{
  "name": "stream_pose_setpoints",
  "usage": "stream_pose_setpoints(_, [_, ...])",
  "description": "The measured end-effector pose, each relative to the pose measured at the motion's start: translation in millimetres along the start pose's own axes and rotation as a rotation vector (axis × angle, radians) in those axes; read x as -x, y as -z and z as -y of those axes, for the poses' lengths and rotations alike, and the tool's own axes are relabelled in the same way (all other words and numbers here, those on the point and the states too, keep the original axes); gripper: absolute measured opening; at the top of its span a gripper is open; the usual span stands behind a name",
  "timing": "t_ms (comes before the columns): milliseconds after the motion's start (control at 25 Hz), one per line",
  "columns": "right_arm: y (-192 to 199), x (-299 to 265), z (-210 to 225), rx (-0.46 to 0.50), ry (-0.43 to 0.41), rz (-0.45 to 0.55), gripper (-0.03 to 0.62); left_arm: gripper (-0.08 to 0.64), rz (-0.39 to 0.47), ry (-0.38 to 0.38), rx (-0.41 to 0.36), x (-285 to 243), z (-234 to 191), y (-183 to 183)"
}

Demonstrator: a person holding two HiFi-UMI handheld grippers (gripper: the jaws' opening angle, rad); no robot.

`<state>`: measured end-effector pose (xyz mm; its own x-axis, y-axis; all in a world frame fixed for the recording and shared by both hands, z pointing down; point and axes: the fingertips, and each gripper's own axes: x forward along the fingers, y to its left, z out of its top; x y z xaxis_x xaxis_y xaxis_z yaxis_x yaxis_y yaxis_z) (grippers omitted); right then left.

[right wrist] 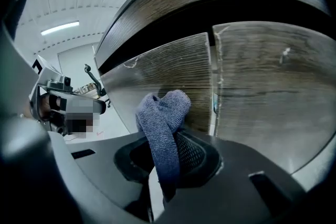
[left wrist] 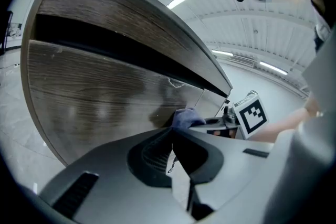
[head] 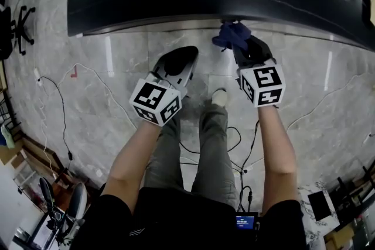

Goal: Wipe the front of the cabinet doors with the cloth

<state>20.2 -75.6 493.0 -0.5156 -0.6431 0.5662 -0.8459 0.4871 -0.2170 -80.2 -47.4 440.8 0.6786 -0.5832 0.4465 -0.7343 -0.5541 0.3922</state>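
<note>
Clamped between the jaws of the right gripper (right wrist: 167, 140), a bunched blue-grey knitted cloth (right wrist: 164, 113) rises past the pads. It seems to press against the dark wood-grain cabinet door (right wrist: 152, 73), just left of the seam with the neighbouring door (right wrist: 273, 92), though contact is hard to confirm. The bundle hides part of that door's lower face. Beside it the left gripper (left wrist: 172, 136) hangs with jaws closed together, nothing between them. Underneath lie grey marble floor tiles (head: 105, 73), thin black cables (head: 61, 108) and the person's trousered legs (head: 212, 137).

Bunched blue cloth (right wrist: 161, 113) beside seam of shut wood-grain cabinet doors (right wrist: 262, 86).
</note>
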Motion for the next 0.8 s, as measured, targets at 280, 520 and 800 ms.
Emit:
stream_pose_setpoints(280, [12, 15, 19, -0.051, 0.022, 0.009, 0.072, 0.009, 0.001, 0.017, -0.001, -21, 14, 5])
stream_pose_setpoints(520, [16, 5, -19, -0.053, -0.048, -0.002, 0.072, 0.009, 0.01, -0.014, 0.018, -6, 3, 10])
stream_pose_setpoints(800, [12, -28, -76, -0.029, -0.126, -0.023, 0.072, 0.009, 0.022, -0.082, 0.037, 32, -38, 17])
